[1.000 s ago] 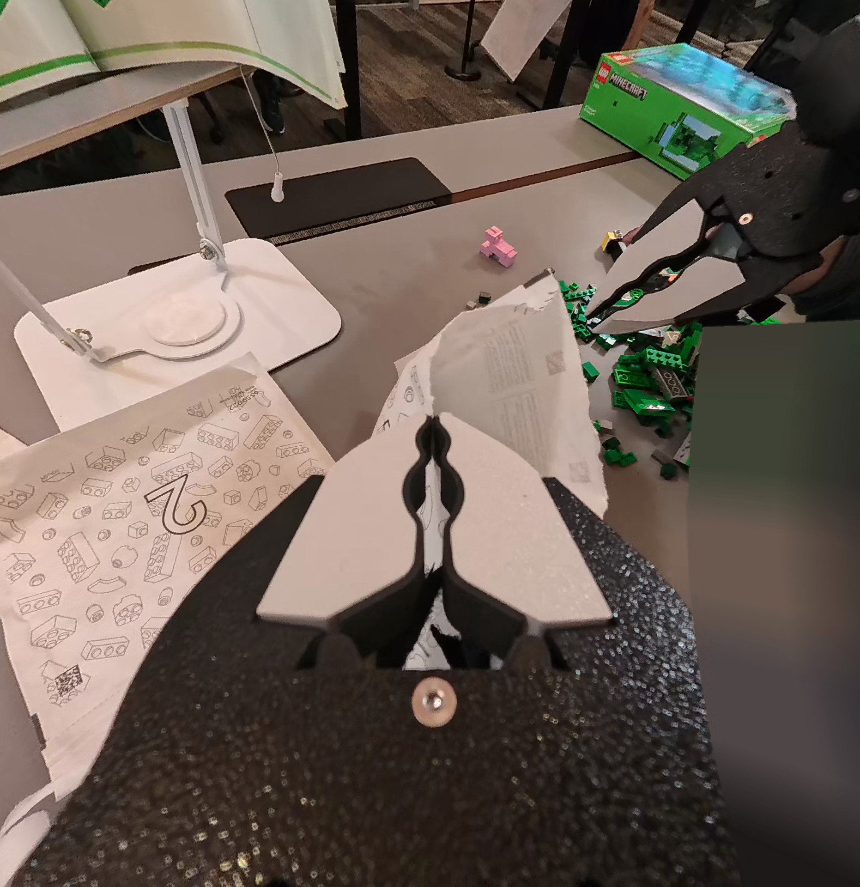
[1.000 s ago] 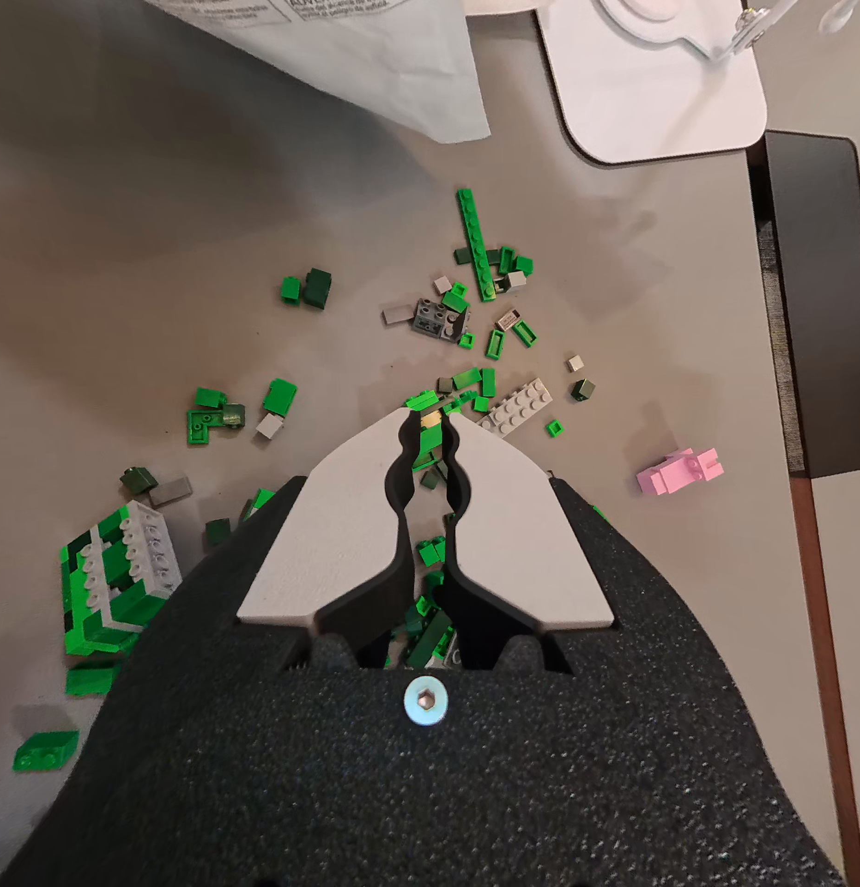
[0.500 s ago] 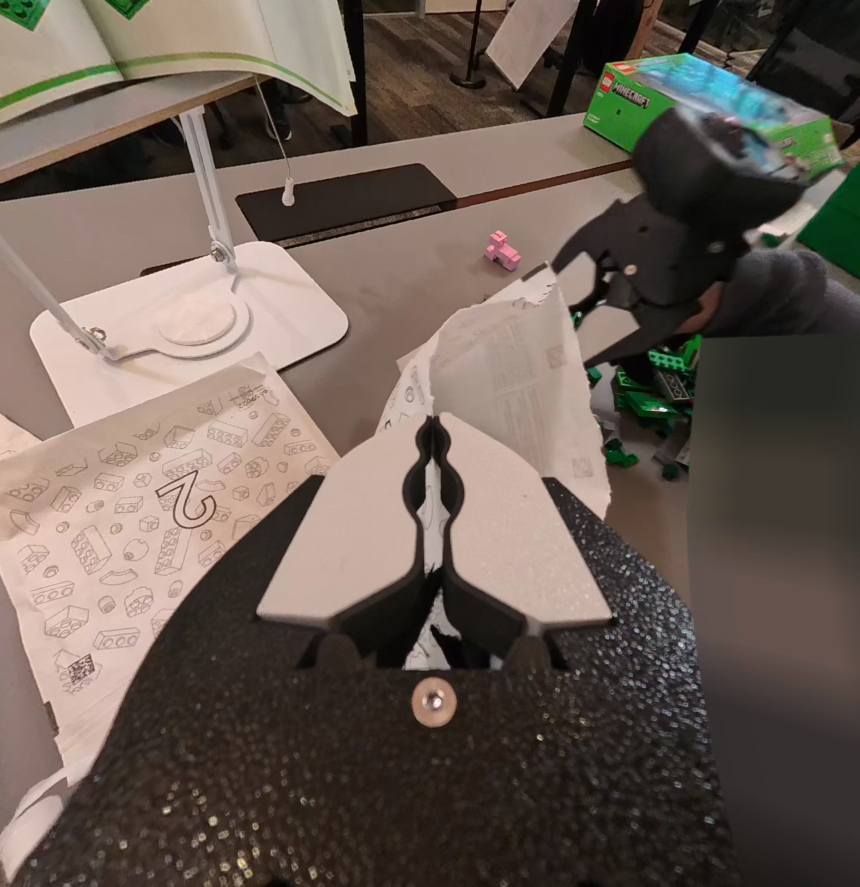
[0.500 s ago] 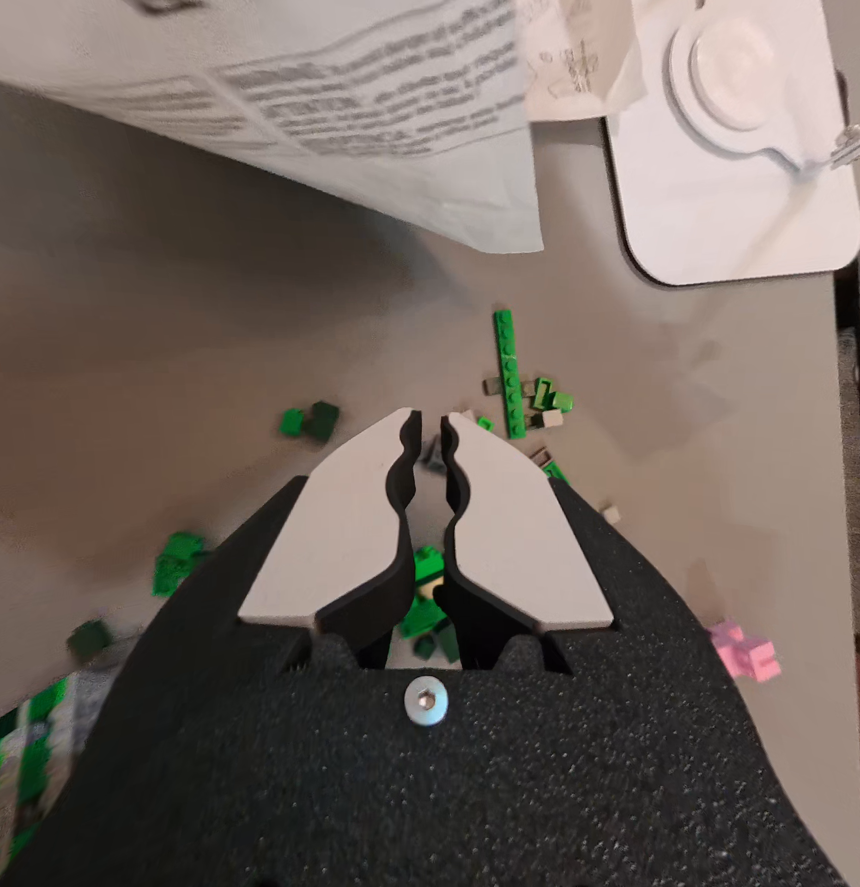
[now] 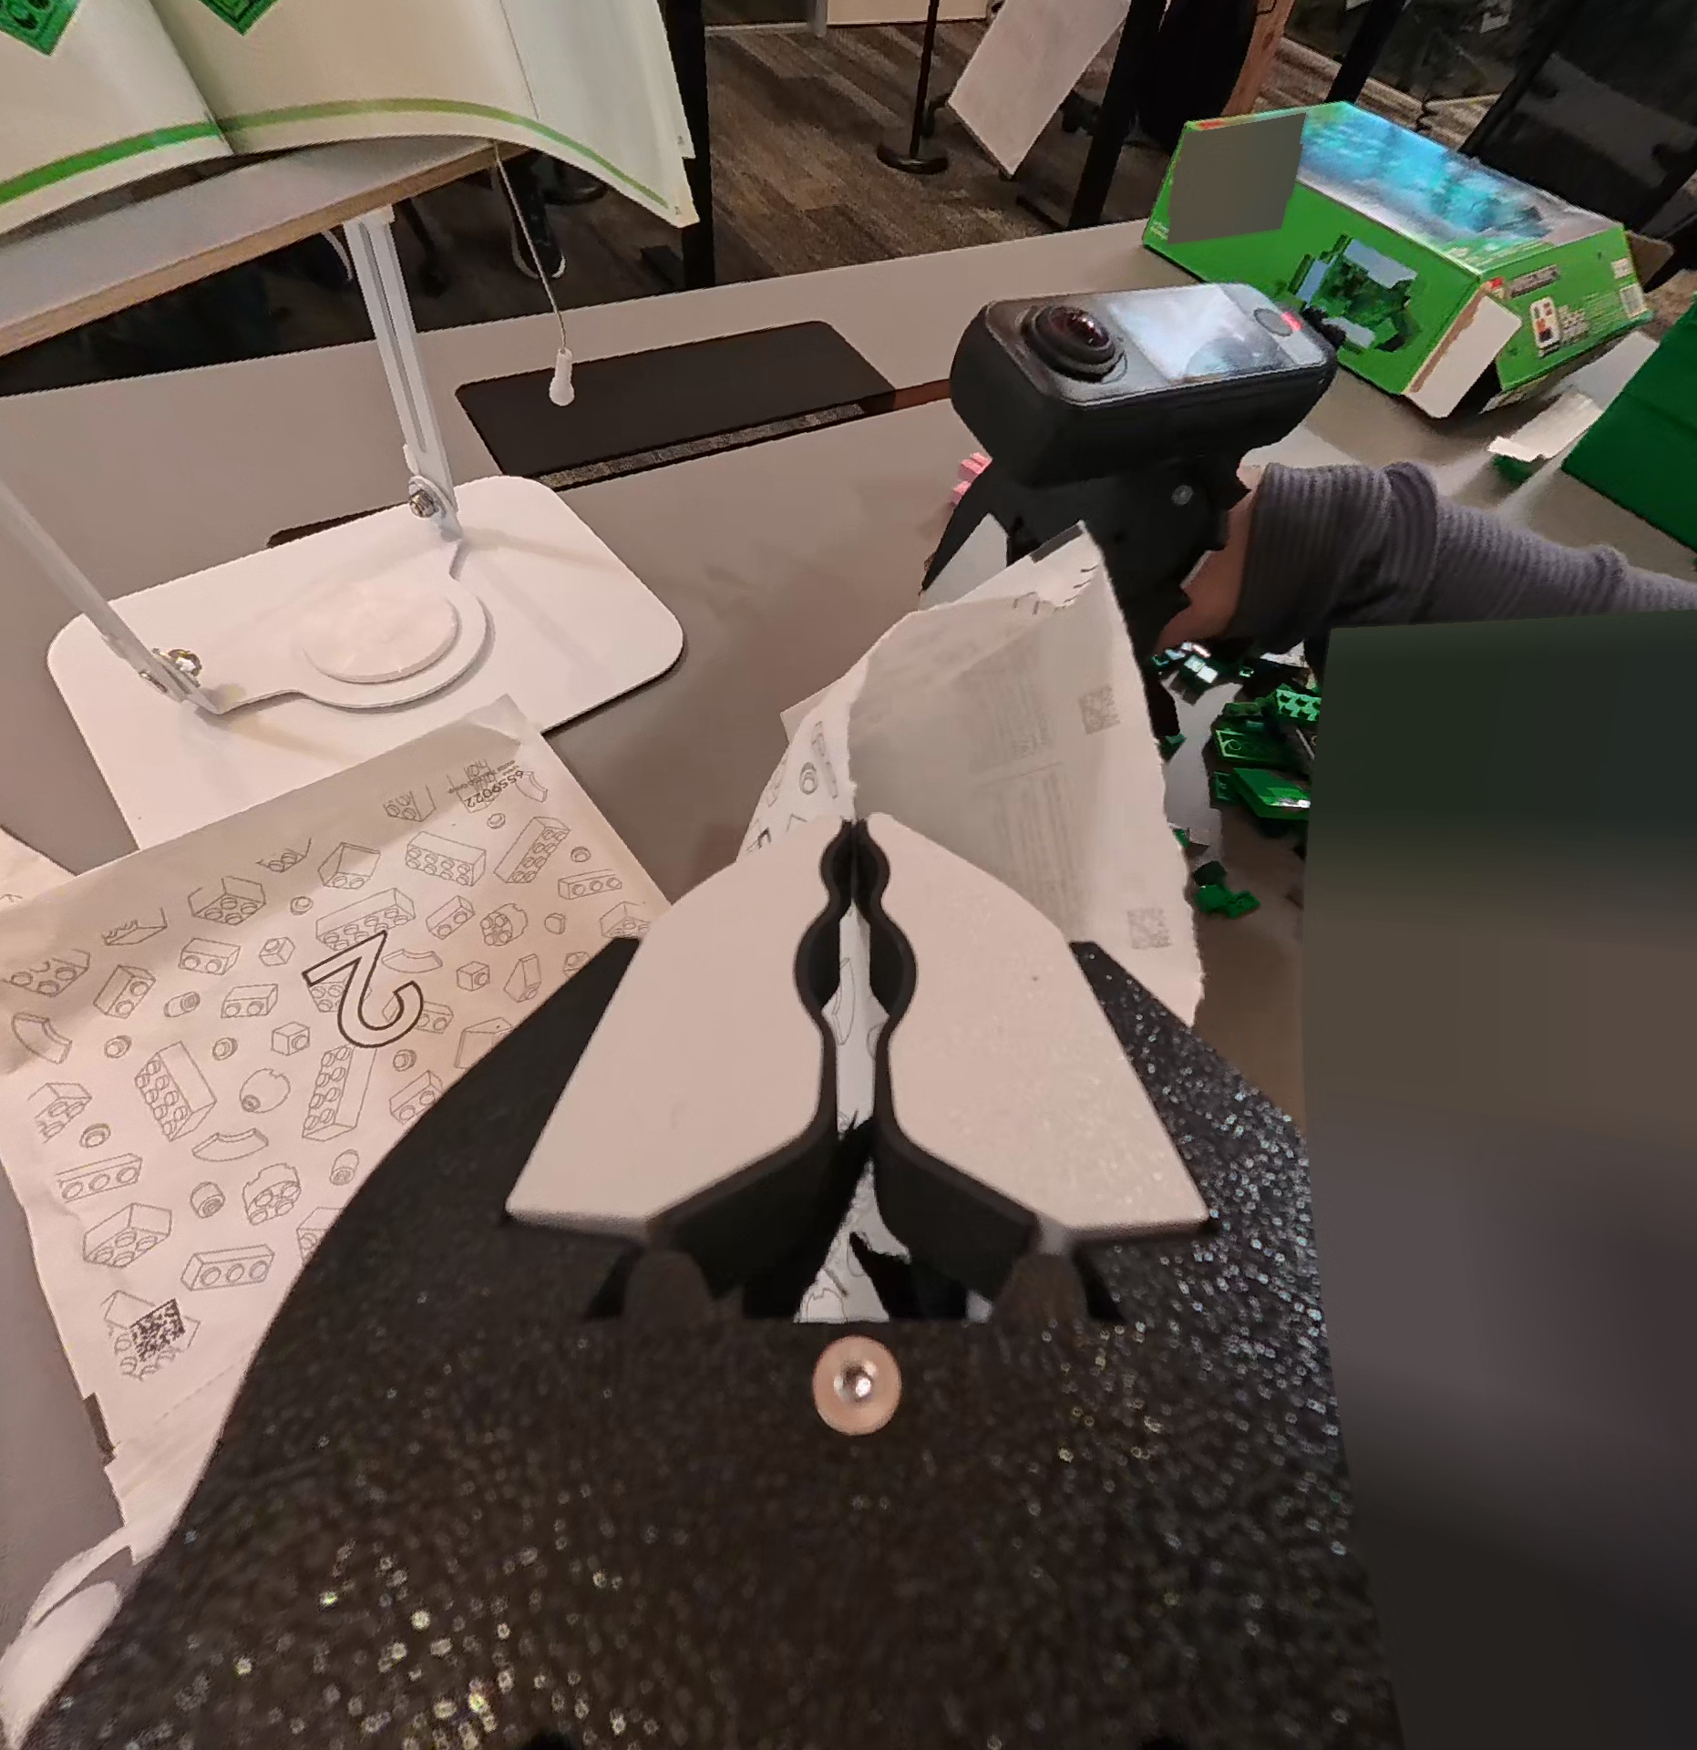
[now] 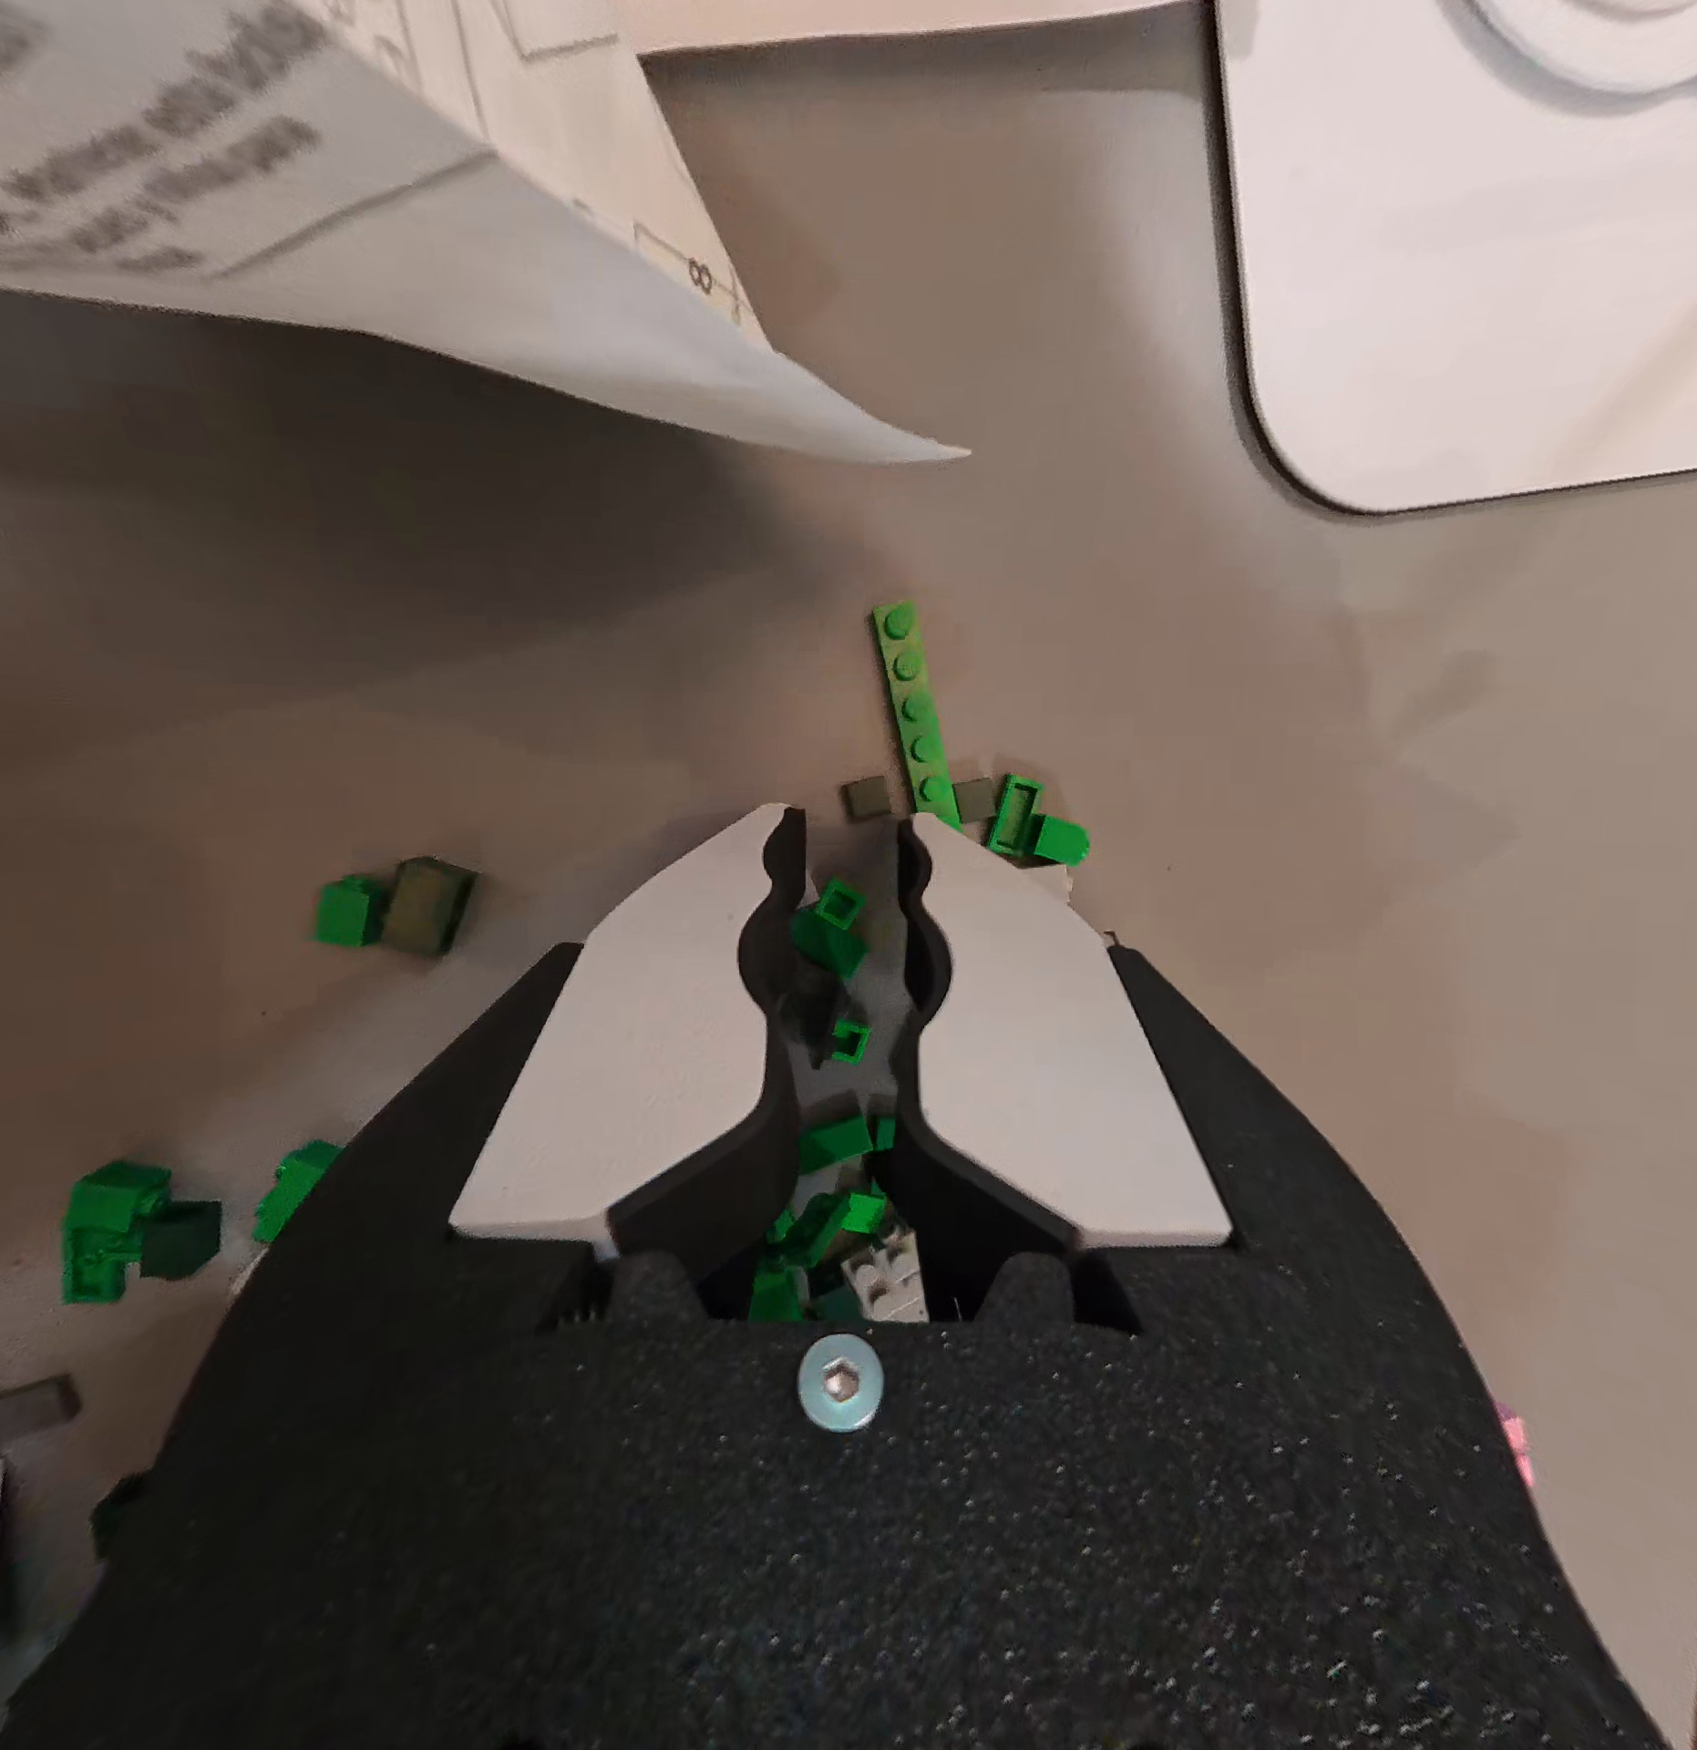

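Pinching a torn white paper bag (image 5: 1006, 758) upright, the left claw (image 5: 852, 838) is clamped tight. The right claw (image 6: 849, 824), slightly parted, hovers empty over green bricks (image 6: 830, 933) on the desk (image 6: 1299, 852).

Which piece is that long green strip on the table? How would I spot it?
Find the white stand base at the grey table's far right. Just below lies a scatter of small green bricks. The long green strip is the only thin plate with one row of studs, just beyond the right gripper.

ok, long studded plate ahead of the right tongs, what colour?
Bright green; the long plate lies on the grey table, clearest in the right wrist view.
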A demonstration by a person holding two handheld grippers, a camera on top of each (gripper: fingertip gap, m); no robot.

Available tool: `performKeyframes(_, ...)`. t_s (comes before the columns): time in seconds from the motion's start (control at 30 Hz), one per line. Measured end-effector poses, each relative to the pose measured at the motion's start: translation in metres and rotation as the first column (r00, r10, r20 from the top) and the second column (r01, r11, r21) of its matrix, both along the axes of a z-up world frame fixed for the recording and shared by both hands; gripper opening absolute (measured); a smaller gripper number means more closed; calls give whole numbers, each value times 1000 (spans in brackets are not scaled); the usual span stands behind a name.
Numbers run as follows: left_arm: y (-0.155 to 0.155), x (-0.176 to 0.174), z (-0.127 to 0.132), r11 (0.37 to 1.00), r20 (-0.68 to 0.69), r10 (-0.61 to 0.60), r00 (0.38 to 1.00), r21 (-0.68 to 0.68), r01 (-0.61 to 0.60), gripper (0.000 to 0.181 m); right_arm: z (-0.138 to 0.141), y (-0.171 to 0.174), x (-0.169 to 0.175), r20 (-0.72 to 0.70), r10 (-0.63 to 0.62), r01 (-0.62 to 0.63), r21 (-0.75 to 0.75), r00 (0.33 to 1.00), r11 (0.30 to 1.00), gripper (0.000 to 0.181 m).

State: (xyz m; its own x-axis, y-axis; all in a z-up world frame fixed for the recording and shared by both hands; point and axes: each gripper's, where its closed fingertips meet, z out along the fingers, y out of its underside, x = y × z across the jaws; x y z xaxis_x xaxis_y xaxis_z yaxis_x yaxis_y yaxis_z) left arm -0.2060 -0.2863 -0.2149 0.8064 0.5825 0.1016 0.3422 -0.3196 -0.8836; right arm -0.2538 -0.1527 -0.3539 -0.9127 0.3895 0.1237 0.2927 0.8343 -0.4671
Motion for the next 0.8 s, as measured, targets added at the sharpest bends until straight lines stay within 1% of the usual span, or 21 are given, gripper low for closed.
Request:
performKeyframes(0.03,0,0,0,1000,1,0,1000,-1,0,0,0,0,-1,-4,0,0,1,1000,1000,19)
performKeyframes(0.13,-1,-1,-1,1000,5,2,1000,1,-2,0,0,-3,-2,13,9,-9,-16,1000,1000,17)
performKeyframes(0.27,-2,-1,-1,1000,4,5,1000,-2,-5,0,-1,-7,-3,32,18,-16,-54,999,998,8)
performKeyframes(0.33,-1,0,-1,1000,2,3,1000,-5,-3,0,-1,-6,-2,10,36,-35,-34,999,999,8)
performKeyframes(0.37,-1,0,-1,1000,2,3,1000,-5,-3,0,2,-5,-3,-39,52,-52,-19,998,998,8)
performKeyframes(0.43,-2,0,0,1000,0,5,1000,-4,-5,0,23,-9,4,-169,106,-110,-11,980,994,7)
performKeyframes(0.57,-4,-3,1,1000,-7,26,1000,-1,-26,0,92,-16,33,-409,135,-165,-40,903,985,7)
performKeyframes(0.63,-4,-4,0,999,-7,32,999,-3,-32,0,130,-20,51,-524,143,-193,-43,840,980,7)
performKeyframes(0.7,-2,-3,0,999,-10,31,999,-12,-31,0,162,-37,74,-639,199,-266,-9,743,964,7)
performKeyframes(0.73,-1,-3,0,1000,-13,28,1000,-13,-28,0,170,-49,87,-664,237,-307,12,709,952,7)
performKeyframes(0.8,3,0,2,1000,-17,11,1000,-6,-11,0,169,-73,104,-668,318,-364,76,673,928,7)
